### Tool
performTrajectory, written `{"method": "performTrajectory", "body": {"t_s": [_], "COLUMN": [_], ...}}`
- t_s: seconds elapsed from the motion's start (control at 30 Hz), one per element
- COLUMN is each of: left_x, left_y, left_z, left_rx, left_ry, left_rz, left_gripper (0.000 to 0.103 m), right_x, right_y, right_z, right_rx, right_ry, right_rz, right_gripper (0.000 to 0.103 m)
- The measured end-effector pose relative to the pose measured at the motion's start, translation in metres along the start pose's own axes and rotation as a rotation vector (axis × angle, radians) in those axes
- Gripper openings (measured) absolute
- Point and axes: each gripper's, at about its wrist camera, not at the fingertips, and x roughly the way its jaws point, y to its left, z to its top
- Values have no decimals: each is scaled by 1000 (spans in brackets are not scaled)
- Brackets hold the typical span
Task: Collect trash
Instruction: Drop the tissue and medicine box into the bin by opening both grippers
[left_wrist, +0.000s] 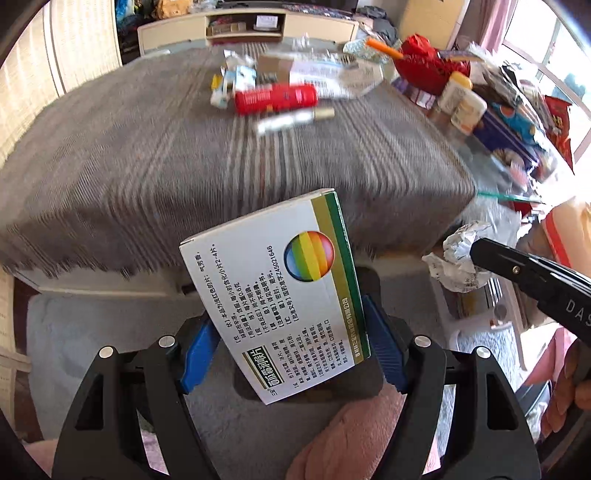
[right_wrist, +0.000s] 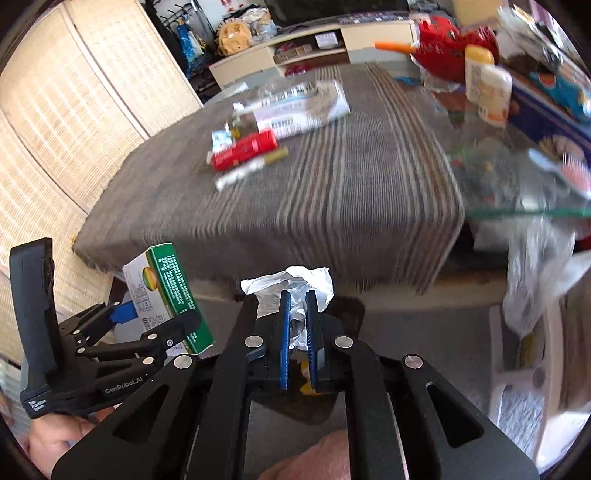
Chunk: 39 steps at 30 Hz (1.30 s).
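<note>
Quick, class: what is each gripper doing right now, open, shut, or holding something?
Left gripper: shut on the white cardboard medicine box with the green stripe.
Right gripper: shut on the crumpled white paper wad.

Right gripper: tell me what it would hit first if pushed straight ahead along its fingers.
Probably the near edge of the striped grey cloth draping the table. The right gripper, shut on crumpled white paper, points at that hanging edge; nothing shows between, though depth is unclear in the blur.
</note>
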Motion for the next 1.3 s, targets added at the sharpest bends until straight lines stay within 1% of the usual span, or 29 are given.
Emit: {"method": "performTrajectory", "body": {"t_s": [0.2, 0.33, 0.37, 0.43, 0.53, 0.6, 0.77, 0.8, 0.83, 0.87, 0.9, 0.97, 1.0, 1.03, 1.07, 1.1, 1.13, 1.17, 1.2, 1.3], "left_x": [33, 63, 71, 83, 99, 106, 111, 111, 110, 109, 107, 103, 101, 97, 93, 87, 84, 79, 75, 57], "left_y": [8, 14, 14, 16, 15, 13, 13, 14, 17, 18, 20, 21, 22, 23, 23, 24, 24, 26, 24, 29], "left_z": [-41, -55, -57, -62, -63, -63, -63, -63, -63, -62, -61, -59, -58, -57, -56, -55, -54, -54, -54, -51], "left_rx": [32, 55, 68, 85, 87, 100, 121, 121, 119, 117, 113, 109, 107, 105, 103, 100, 95, 89, 84, 58], "left_ry": [47, 102, 112, 135, 160, 171, 190, 191, 189, 187, 182, 174, 169, 161, 153, 142, 137, 132, 127, 110], "left_rz": [-44, -71, -75, -94, -125, -138, -128, -120, -118, -114, -112, -106, -101, -94, -88, -80, -75, -72, -68, -56], "left_gripper": [70, 70, 70, 70, 70, 70, 73, 75, 77, 78, 82, 84, 87, 92, 94, 95, 95, 95, 95, 95], "right_x": [46, 77, 85, 96, 113, 119, 130, 132, 134, 133, 132, 129, 126, 122, 118, 112, 108, 100, 93, 72], "right_y": [-3, -6, -7, -9, -12, -14, -11, -12, -12, -13, -13, -11, -11, -9, -9, -9, -8, -7, -6, -5], "right_z": [-37, -51, -52, -53, -54, -55, -51, -51, -50, -50, -50, -49, -48, -47, -46, -44, -42, -40, -39, -32], "right_rx": [55, 105, 121, 125, 145, 160, 151, 153, 158, 165, 165, 154, 149, 143, 136, 128, 122, 113, 107, 94], "right_ry": [45, 73, 77, 87, 116, 129, 155, 159, 164, 163, 157, 146, 143, 135, 127, 113, 97, 76, 59, 28], "right_rz": [-35, -54, -49, -74, -68, -70, -94, -102, -104, -104, -103, -107, -111, -111, -115, -123, -130, -136, -142, -137], "right_gripper": [10, 10, 10, 10, 10, 13, 14, 15, 24, 43, 52, 54, 54, 60, 72, 78, 89, 98, 100, 100]}}
